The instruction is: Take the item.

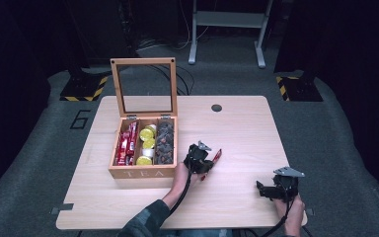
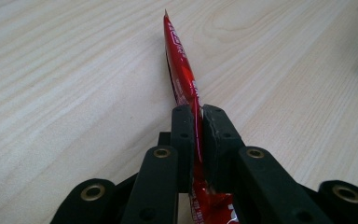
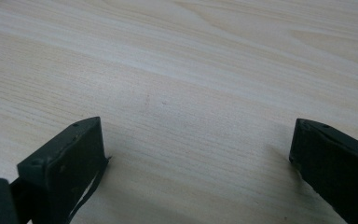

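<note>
High view, table: a pale wooden table [image 1: 237, 128] stands on a grey floor.
High view, tea box: a wooden tea box [image 1: 143, 170] marked TEA stands left of the middle, its glass lid upright at the far side; red sachets fill the left compartment, yellow-topped cups the middle one, dark pieces the right one.
High view, left gripper: the left gripper [image 1: 203, 158] sits just right of the box's near right corner, held in the person's left hand.
High view, red sachet: a red sachet [image 1: 216, 157] sticks out from that gripper, slanting to the far right, over the table.
High view, right gripper: the right gripper [image 1: 261, 189] is near the table's near right corner, well apart from the sachet.
Left gripper view, fingers: the two black fingers [image 2: 182, 140] are pressed together on the red sachet [image 2: 182, 70], which runs on edge between them and points away over the table [image 2: 65, 84].
Right gripper view, fingers: the fingers [image 3: 70, 163] stand wide apart with nothing between them, above bare table [image 3: 191, 84].
</note>
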The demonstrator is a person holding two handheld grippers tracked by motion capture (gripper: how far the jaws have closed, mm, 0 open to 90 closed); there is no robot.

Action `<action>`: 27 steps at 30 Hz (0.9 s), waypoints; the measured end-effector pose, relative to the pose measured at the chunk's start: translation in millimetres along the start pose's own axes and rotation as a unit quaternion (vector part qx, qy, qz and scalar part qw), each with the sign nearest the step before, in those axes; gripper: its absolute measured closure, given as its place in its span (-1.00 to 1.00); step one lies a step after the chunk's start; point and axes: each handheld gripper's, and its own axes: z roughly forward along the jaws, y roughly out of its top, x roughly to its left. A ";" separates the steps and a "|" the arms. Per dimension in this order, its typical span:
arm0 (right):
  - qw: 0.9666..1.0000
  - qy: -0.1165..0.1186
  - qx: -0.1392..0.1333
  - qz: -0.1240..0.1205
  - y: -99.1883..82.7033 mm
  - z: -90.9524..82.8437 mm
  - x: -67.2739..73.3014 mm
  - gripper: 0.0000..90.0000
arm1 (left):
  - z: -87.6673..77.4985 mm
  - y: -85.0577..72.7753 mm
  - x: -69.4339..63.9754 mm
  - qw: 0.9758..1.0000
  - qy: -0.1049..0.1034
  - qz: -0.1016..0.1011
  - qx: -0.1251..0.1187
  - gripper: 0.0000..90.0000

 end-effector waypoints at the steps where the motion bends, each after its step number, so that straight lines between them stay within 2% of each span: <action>1: 1.000 0.000 0.000 0.000 0.0 0.1 0.0 -0.94 | -0.3 0.1 -0.8 1.000 -0.001 -0.001 -0.001 0.78; 4: 1.000 0.000 0.000 0.000 0.0 0.0 -0.1 -0.94 | -2.7 0.7 -1.8 1.000 -0.007 0.006 -0.003 0.63; 6: 1.000 0.000 0.000 0.000 0.0 0.0 0.0 -0.94 | -4.9 1.1 -2.8 1.000 -0.006 0.004 -0.005 0.42; 11: 1.000 0.000 0.001 0.000 0.0 0.1 0.0 -0.94 | -12.4 1.9 -4.2 1.000 -0.008 0.006 -0.009 0.04; 19: 1.000 0.002 0.002 0.001 0.0 -0.1 0.1 -0.93 | -33.4 4.8 -5.1 0.999 -0.020 0.010 -0.032 -0.26; 27: 1.000 0.002 0.000 -0.001 0.0 -0.1 -0.2 -0.93 | -55.8 3.8 -1.6 0.998 -0.022 0.020 -0.052 -0.46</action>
